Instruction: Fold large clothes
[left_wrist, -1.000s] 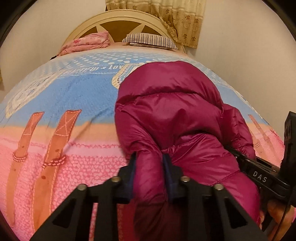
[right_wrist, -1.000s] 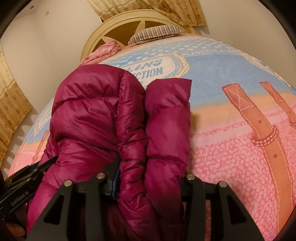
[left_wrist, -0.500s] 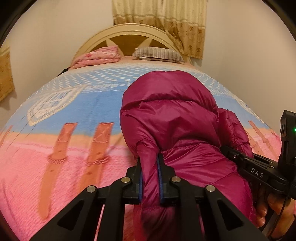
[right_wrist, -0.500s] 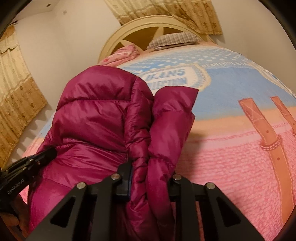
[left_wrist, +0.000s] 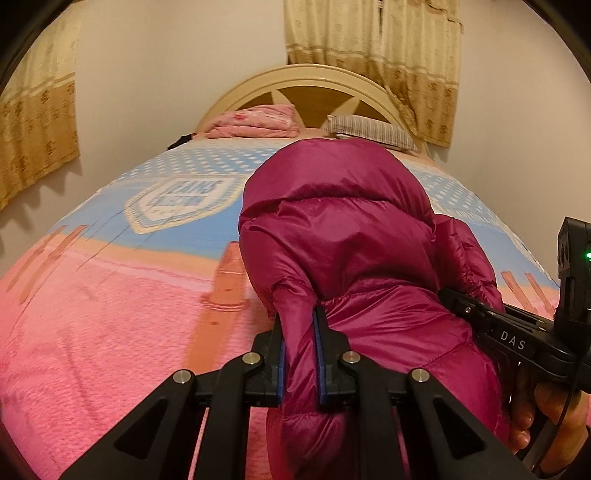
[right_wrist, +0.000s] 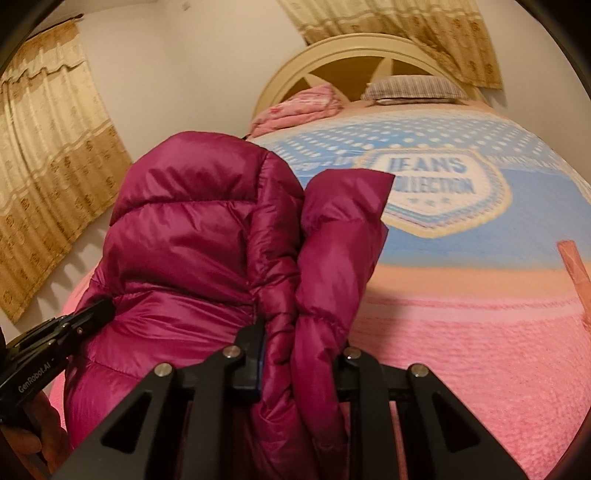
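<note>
A magenta puffer jacket (left_wrist: 343, 243) lies on the bed, its near end lifted off the cover. In the left wrist view my left gripper (left_wrist: 298, 332) is shut on a pinched fold of the jacket's left edge, blue pads pressing both sides. My right gripper (left_wrist: 509, 332) shows at the right there, held by a hand (left_wrist: 554, 413). In the right wrist view the puffer jacket (right_wrist: 195, 229) fills the left half, and my right gripper (right_wrist: 299, 350) is shut on a thick bunch of its right edge and folded sleeve (right_wrist: 340, 229). My left gripper (right_wrist: 51, 347) shows at the lower left.
The bed cover (left_wrist: 110, 314) is pink near me and blue with a "JEANS COLLECTION" badge (right_wrist: 436, 184) farther off. A pink folded blanket (left_wrist: 255, 123) and striped pillow (left_wrist: 373, 131) lie by the cream headboard (left_wrist: 306, 79). Curtains (right_wrist: 51, 162) hang on the walls.
Both grippers closed down onto the jacket's edges and rose, lifting its near end. The views tilted up, so more wall, curtain and headboard shows.
</note>
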